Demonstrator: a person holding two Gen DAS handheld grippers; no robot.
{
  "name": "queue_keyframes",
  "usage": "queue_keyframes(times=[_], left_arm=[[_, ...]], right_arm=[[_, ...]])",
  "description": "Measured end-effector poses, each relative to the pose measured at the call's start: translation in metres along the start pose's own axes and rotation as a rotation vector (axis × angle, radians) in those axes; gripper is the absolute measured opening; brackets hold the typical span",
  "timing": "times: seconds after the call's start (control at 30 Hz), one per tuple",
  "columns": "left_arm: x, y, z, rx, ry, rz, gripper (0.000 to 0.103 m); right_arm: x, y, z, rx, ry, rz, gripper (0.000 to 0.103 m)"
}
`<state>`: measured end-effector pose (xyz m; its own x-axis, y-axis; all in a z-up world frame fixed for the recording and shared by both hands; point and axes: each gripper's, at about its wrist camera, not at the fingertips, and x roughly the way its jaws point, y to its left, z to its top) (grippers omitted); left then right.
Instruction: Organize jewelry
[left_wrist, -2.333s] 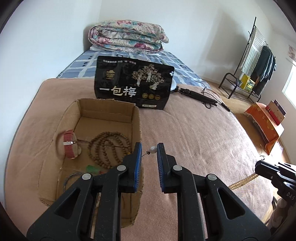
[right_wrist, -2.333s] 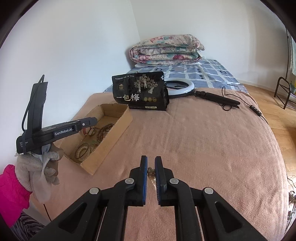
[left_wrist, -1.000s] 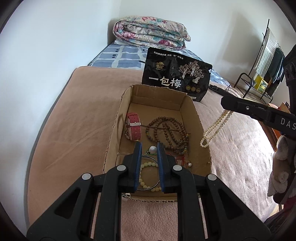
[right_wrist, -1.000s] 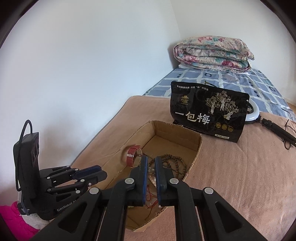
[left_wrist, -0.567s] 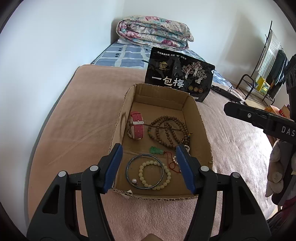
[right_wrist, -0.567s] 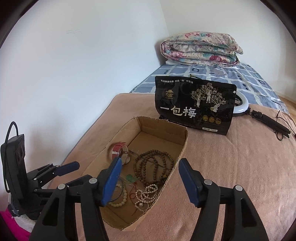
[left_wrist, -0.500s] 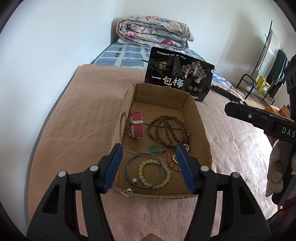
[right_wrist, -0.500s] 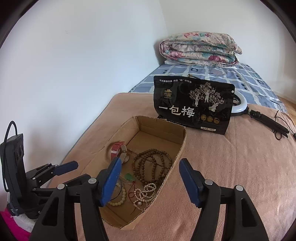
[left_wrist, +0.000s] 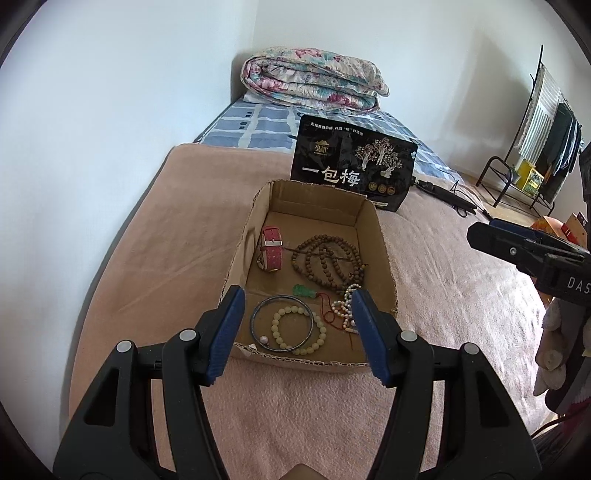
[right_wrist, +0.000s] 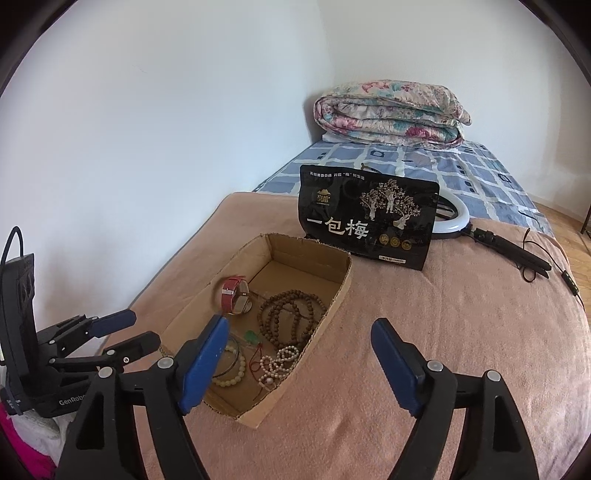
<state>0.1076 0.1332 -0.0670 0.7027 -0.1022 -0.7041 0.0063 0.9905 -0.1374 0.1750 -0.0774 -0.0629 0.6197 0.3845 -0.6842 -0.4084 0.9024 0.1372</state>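
An open cardboard box (left_wrist: 384, 254) (right_wrist: 334, 299) sits on the pink blanket. Inside lie a red watch (left_wrist: 272, 248) (right_wrist: 232, 290), a brown bead necklace (left_wrist: 325, 258) (right_wrist: 290, 314), a green pendant on red cord (left_wrist: 304, 291), a dark bangle (left_wrist: 258, 314) around a pale bead bracelet (left_wrist: 299, 330), and a white pearl necklace (left_wrist: 345, 304) (right_wrist: 277, 363). My left gripper (left_wrist: 297, 328) is open and empty, just before the box's near edge. My right gripper (right_wrist: 295, 356) is open and empty, above the box's near right corner.
A black snack bag (left_wrist: 354, 166) (right_wrist: 369, 221) stands behind the box. A ring light with cable (right_wrist: 480, 236) lies right of it. A folded quilt (left_wrist: 310, 79) lies at the bed's head. A clothes rack (left_wrist: 535, 147) stands at the right.
Both grippers opened over the box: the left dropped a small pearl piece, the right dropped the white pearl necklace. Both then pulled back a little from the box.
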Motion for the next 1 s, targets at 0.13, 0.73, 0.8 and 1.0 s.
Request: queue_keyframes(times=[0.13, 0.73, 0.8, 1.0], left_arm=[[-0.021, -0.013, -0.005, 0.024, -0.027, 0.012, 0.062], [-0.087, -0.058, -0.031, 0.051, -0.103, 0.051, 0.083], [-0.092, -0.060, -0.033, 0.058, -0.116, 0.064, 0.084], [-0.101, -0.068, -0.035, 0.066, -0.136, 0.086, 0.094]], right_arm=[[-0.020, -0.003, -0.008, -0.008, -0.014, -0.015, 0.085], [-0.100, -0.017, -0.056, -0.056, -0.072, -0.096, 0.098], [-0.104, -0.020, -0.061, -0.052, -0.075, -0.105, 0.103], [-0.115, -0.032, -0.072, -0.028, -0.086, -0.125, 0.103]])
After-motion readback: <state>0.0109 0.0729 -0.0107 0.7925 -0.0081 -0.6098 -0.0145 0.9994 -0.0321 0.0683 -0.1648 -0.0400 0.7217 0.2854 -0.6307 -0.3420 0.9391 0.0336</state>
